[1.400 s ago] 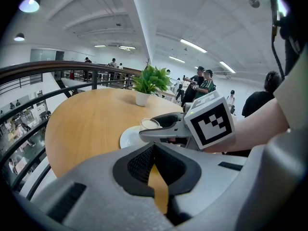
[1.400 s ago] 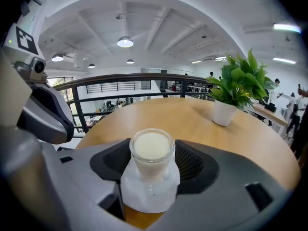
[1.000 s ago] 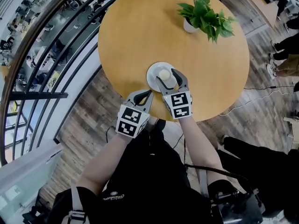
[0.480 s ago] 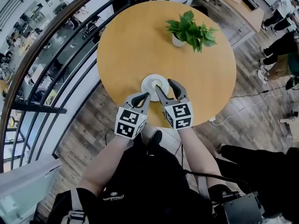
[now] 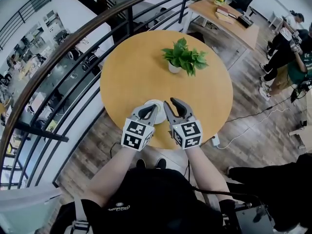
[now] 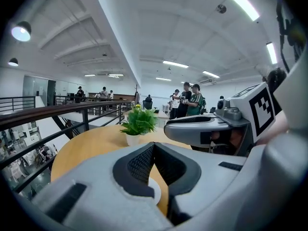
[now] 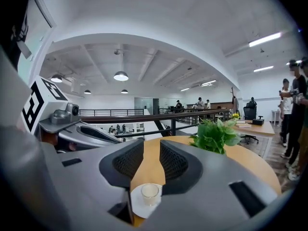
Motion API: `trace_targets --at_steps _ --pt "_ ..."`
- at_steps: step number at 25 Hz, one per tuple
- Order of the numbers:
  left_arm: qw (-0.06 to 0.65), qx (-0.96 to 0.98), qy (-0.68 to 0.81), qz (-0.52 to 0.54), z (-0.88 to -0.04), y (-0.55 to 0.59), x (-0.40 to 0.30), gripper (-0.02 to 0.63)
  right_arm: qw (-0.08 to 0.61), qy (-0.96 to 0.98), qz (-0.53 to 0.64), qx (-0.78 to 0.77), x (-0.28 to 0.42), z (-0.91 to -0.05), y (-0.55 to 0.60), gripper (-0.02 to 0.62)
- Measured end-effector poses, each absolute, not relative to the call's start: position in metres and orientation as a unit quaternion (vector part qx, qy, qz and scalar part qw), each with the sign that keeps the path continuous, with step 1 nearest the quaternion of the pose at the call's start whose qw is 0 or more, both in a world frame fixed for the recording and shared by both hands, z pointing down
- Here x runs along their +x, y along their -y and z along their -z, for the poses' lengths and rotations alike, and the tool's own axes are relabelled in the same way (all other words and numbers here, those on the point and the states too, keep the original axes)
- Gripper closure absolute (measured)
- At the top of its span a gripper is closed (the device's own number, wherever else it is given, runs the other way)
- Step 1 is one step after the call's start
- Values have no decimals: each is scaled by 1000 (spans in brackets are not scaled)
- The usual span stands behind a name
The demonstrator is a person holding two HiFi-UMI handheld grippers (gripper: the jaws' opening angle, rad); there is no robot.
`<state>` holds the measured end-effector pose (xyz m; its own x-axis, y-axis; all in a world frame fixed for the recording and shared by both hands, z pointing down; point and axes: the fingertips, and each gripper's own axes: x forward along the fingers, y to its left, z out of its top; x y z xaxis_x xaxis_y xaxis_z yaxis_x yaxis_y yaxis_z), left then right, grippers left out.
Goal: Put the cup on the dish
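Note:
A small pale cup (image 7: 149, 191) stands upright on a white dish (image 7: 138, 207) near the front edge of the round wooden table (image 5: 131, 67). In the head view only part of the dish (image 5: 154, 103) shows between the two grippers, and the cup is hidden there. My right gripper (image 5: 171, 102) hangs above and just short of the dish, its jaws closing with a narrow gap and nothing between them (image 7: 151, 146). My left gripper (image 5: 150, 108) hovers beside it, shut and empty (image 6: 154, 146). A sliver of the dish (image 6: 155, 189) shows below its jaws.
A potted green plant (image 5: 181, 56) stands on the far half of the table. A dark curved railing (image 5: 73, 38) runs round the table's left and back, with a drop to a lower floor behind it. People stand at the far right (image 5: 285, 43).
The right gripper's jaws, wide around the cup on the dish a second ago, have drawn back toward me and narrowed. The cup stays on the dish. The head view has tilted up.

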<state>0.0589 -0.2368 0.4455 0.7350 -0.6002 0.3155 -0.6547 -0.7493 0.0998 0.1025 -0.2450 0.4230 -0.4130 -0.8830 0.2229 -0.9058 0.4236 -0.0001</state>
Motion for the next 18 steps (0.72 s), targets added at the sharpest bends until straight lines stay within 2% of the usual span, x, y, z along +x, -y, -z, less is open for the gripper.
trace_targets --at_steps 18 --pt "42 938 327 -104 -387 228 75 607 69 842 -44 533 100 -381 224 500"
